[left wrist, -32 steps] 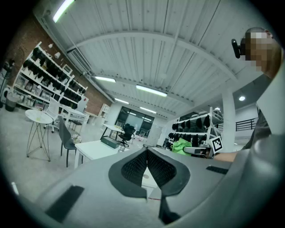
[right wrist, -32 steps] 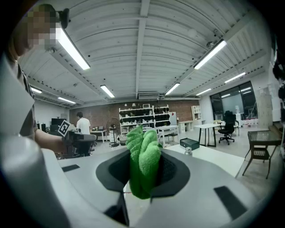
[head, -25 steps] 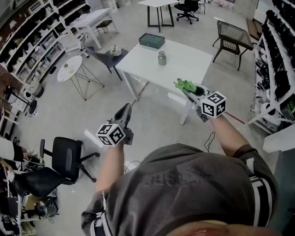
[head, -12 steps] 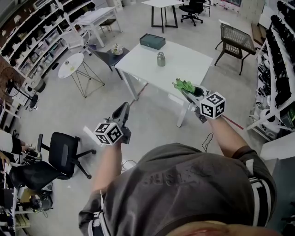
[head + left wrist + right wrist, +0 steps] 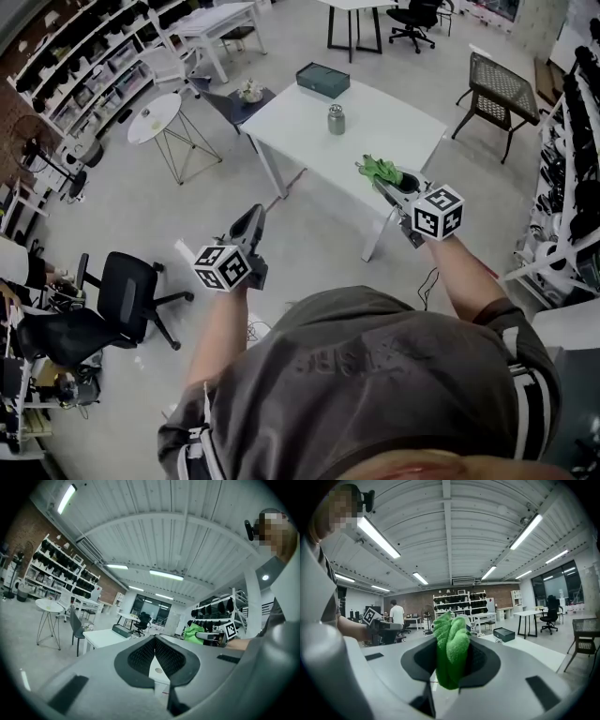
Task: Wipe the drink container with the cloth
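Observation:
A small metallic drink container [image 5: 336, 119] stands upright on the white table [image 5: 394, 127] ahead of me. My right gripper [image 5: 372, 174] hangs at the table's near corner, shut on a bunched green cloth [image 5: 380, 170]. In the right gripper view the cloth [image 5: 450, 653] fills the space between the jaws and hides what lies straight ahead. My left gripper [image 5: 254, 217] is over the floor, short of the table and to its left. Its jaws [image 5: 154, 641] are shut with nothing in them. The cloth [image 5: 193, 632] also shows at the right of the left gripper view.
A dark green box [image 5: 322, 81] lies at the table's far edge. A round white side table [image 5: 155, 117] and a small dark table [image 5: 246, 98] stand to the left. A black office chair [image 5: 127, 314] is at my left, a wire chair [image 5: 502, 84] and shelving [image 5: 572, 141] to the right.
Both grippers have moved forward, level, and the table has come slightly nearer. The right gripper still holds the cloth; the left stays shut and empty.

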The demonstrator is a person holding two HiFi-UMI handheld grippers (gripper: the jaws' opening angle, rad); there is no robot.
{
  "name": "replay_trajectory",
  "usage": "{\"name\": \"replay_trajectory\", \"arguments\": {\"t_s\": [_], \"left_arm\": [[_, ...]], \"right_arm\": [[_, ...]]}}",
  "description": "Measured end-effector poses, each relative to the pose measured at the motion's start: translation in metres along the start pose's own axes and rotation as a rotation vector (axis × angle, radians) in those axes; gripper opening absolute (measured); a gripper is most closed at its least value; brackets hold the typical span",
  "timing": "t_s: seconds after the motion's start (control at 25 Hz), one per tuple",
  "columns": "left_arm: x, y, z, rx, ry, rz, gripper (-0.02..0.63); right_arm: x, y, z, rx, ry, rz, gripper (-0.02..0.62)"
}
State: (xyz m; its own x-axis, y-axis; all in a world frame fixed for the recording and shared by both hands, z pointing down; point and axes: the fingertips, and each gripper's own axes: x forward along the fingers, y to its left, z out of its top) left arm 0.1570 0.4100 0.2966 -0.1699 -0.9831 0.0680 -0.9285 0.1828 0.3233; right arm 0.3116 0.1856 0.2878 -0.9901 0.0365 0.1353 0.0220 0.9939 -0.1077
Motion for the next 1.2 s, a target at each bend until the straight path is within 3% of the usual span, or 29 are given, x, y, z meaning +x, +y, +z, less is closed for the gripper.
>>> {"name": "replay_trajectory", "arguments": {"t_s": [0.32, 0.6, 0.88, 1.2], "left_arm": [[0.045, 0.073, 0.013, -0.023, -0.002, -0.010, 0.000], [0.129, 0.191, 0.044, -0.038, 0.008, -0.106, 0.000], [0.206, 0.296, 0.099, 0.004, 0.058, -0.181, 0.000], [0.279, 0.360, 0.125, 0.012, 0.087, -0.194, 0.000]], "right_arm": [[0.077, -0.031, 0.002, 0.014, 0.006, 0.000, 0.097], [0.195, -0.070, 0.017, 0.028, -0.019, -0.040, 0.097], [0.304, -0.120, 0.053, 0.054, -0.049, -0.106, 0.097], [0.372, -0.182, 0.071, 0.068, -0.049, -0.128, 0.097]]}}
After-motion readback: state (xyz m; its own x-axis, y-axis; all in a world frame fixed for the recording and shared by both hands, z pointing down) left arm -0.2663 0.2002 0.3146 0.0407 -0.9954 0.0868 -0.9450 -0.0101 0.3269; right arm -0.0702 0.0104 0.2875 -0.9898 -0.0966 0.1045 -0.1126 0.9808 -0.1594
